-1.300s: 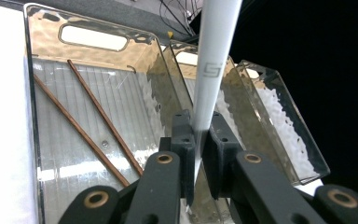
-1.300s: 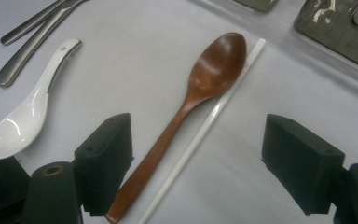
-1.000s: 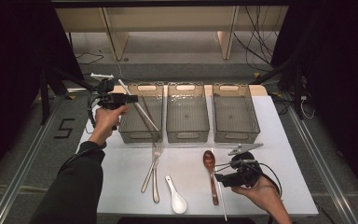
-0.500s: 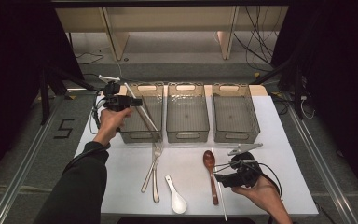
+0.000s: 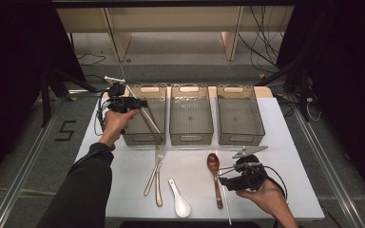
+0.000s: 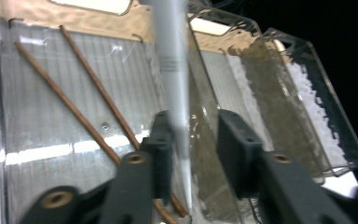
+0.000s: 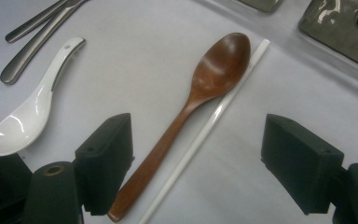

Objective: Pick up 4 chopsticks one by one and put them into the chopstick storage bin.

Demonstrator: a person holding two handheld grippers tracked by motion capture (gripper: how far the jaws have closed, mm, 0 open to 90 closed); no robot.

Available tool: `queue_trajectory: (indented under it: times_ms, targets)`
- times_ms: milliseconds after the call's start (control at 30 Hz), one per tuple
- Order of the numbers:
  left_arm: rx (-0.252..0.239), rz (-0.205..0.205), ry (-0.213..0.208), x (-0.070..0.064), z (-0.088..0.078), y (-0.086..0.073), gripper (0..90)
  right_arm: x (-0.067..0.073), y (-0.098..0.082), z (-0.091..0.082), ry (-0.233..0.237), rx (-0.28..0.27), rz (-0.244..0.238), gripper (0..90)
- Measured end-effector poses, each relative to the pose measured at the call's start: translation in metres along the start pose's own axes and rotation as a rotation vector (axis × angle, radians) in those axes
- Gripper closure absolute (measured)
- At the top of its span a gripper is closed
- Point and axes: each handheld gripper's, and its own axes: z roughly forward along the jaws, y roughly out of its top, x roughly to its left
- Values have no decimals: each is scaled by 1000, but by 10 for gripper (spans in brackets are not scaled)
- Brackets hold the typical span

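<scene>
table [image 5: 294,142] | left bin [image 5: 145,118] holds two brown chopsticks [image 6: 81,114] | white chopstick [image 6: 171,70] leans on bin wall, between left gripper [image 6: 189,140] jaws just opening, loose | thin, stiff, smooth, likely slippery, pinch mid-shaft | right gripper [image 7: 196,163] wide open over wooden spoon [image 7: 200,98]

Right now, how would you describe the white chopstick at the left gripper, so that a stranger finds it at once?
Look at the leftmost bin of the three clear bins. A white chopstick leans over it, between the jaws of the left gripper, which have just been opening. The two chopsticks lying inside are brown; this one is pale.
</scene>
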Motion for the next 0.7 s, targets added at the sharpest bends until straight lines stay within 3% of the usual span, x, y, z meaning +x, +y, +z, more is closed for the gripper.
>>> queue_trajectory:
  times_ms: [500,700]
  targets:
    - [53,47,22,-11,15,0,288,1,0,0,4,1,-3,259]
    - [44,58,12,-15,10,-2,237,0,0,-1,2,0,-2,259]
